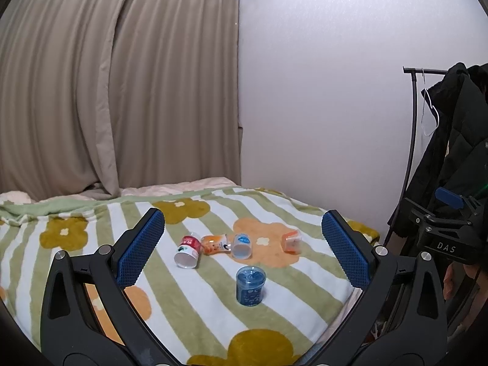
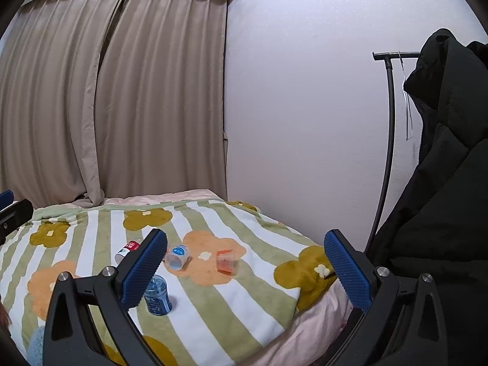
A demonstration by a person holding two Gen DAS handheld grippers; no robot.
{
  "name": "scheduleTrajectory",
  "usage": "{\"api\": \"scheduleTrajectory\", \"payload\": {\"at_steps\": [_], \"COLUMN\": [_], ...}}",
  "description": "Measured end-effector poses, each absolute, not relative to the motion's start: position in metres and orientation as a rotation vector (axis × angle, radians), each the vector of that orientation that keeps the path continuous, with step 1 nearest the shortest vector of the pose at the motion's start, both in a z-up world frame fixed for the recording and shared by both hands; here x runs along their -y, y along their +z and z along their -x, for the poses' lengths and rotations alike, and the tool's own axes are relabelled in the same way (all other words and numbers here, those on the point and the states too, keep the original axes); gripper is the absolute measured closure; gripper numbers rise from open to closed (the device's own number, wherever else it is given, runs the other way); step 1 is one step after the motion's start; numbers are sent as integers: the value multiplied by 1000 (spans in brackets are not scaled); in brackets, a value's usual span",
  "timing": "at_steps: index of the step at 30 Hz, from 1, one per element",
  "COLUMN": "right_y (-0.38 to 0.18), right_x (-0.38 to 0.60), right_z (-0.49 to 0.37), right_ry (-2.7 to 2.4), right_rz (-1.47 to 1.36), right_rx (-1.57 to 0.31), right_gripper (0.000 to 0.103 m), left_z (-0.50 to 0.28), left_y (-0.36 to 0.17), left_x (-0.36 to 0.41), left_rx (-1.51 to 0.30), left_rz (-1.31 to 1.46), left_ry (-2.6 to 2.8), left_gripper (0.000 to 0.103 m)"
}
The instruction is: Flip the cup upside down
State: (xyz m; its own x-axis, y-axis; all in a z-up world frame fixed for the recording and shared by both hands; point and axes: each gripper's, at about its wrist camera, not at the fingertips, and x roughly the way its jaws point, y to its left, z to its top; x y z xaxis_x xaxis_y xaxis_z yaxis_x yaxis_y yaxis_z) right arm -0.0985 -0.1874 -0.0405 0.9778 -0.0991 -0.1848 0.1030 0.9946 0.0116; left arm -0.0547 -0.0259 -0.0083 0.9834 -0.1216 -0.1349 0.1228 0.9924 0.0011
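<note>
Several small plastic cups are on a striped flower blanket (image 1: 213,302) on a bed. A blue cup (image 1: 250,285) stands upside down, base up, nearest to me; it also shows in the right wrist view (image 2: 157,296). Behind it, lying on their sides, are a red-and-white cup (image 1: 187,250), an orange cup (image 1: 215,244), a clear cup with a blue label (image 1: 242,245) and an orange clear cup (image 1: 291,241). My left gripper (image 1: 244,244) is open and empty, held above the blanket short of the cups. My right gripper (image 2: 245,267) is open and empty, over the bed's right part.
Beige curtains (image 1: 106,91) hang behind the bed and a white wall (image 1: 320,106) is on the right. A clothes rack (image 2: 387,152) with a black coat (image 2: 442,183) stands right of the bed. The blanket's right edge (image 2: 305,299) drops off to pink bedding.
</note>
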Motion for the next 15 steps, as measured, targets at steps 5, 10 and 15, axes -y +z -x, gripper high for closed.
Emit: {"api": "scheduleTrajectory", "payload": {"at_steps": [5, 10, 15], "right_y": [-41, -40, -41], "right_x": [187, 187, 188], "right_z": [98, 98, 98], "right_ry": [-103, -102, -102], "right_rz": [-17, -18, -17], "right_rx": [-184, -185, -187], "right_gripper": [0, 0, 0], "left_z": [54, 55, 55], "left_y": [-9, -8, -7], "left_x": [26, 28, 29], "left_rx": [-131, -127, -126], "left_rz": [-9, -7, -2], "left_ry": [-123, -127, -131], "left_gripper": [0, 0, 0]}}
